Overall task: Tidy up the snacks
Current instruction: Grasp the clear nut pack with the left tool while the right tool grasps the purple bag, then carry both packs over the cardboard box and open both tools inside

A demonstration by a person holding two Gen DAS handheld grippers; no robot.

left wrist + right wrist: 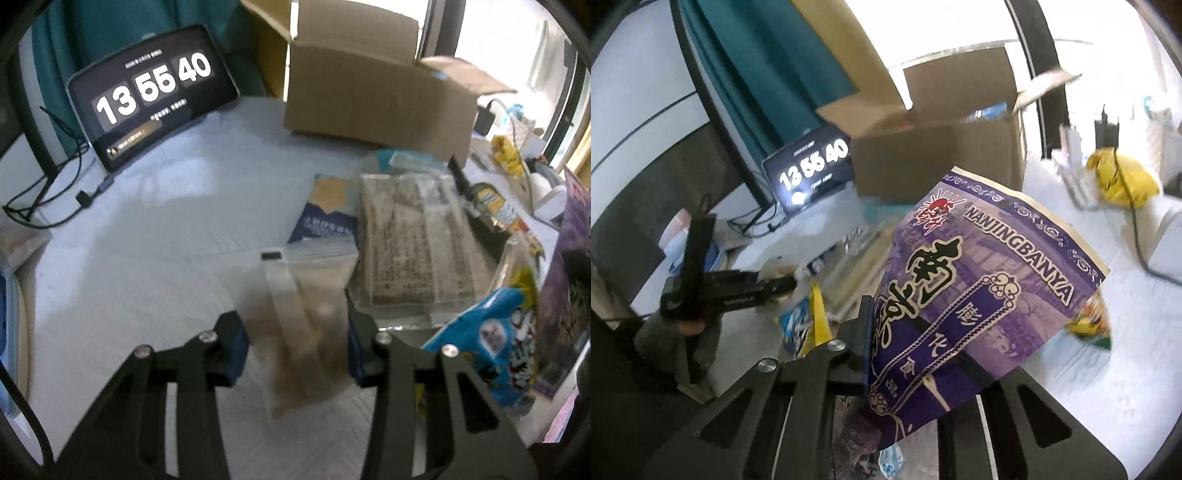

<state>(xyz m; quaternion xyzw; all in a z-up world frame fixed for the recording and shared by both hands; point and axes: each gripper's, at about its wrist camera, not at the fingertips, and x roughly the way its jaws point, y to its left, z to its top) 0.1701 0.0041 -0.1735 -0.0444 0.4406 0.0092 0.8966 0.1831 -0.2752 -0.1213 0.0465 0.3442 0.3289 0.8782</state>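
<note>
Mid-sort, the right gripper [886,354] jaws clench a purple bag [990,280] above the desk [155,229] while the left gripper [295,347] grips a clear pouch [314,295]; next, likely the box [938,155].

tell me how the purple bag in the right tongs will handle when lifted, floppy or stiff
Probably fairly stiff: the purple bag stands up from the right tongs with a flat face and no droop. It looks light for its size, since a grip at one edge carries it. The glossy film may be slippery, so it could slide or swing.
</note>
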